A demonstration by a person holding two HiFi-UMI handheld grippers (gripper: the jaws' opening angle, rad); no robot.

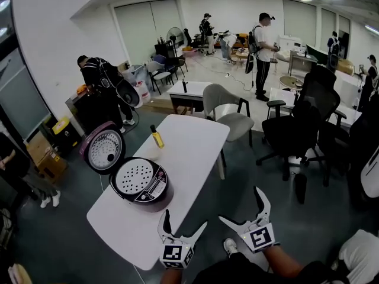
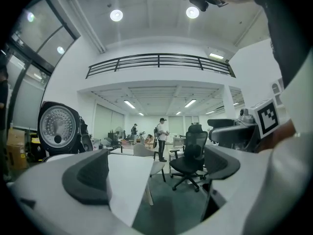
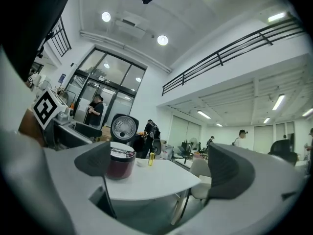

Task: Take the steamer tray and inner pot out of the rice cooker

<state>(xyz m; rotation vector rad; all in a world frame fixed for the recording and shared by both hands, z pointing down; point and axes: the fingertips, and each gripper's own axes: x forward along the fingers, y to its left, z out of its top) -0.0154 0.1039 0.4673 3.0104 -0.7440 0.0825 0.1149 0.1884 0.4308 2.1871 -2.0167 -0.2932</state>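
The dark red rice cooker (image 1: 155,197) stands on the white table (image 1: 189,147) with its lid (image 1: 103,148) swung open. A white perforated steamer tray (image 1: 133,177) sits in its top and hides the inner pot. My left gripper (image 1: 185,220) hovers off the table's near edge, open and empty. My right gripper (image 1: 240,205) is to its right over the floor, also open and empty. The right gripper view shows the cooker (image 3: 120,163) ahead on the left, beyond the right gripper (image 3: 161,168). In the left gripper view the left gripper (image 2: 156,168) frames the table (image 2: 129,180), with the lid (image 2: 57,129) at left.
A small yellow bottle (image 1: 157,136) stands on the table beyond the cooker. A grey chair (image 1: 228,108) and a black office chair (image 1: 302,123) stand to the right. Several people work farther back in the room.
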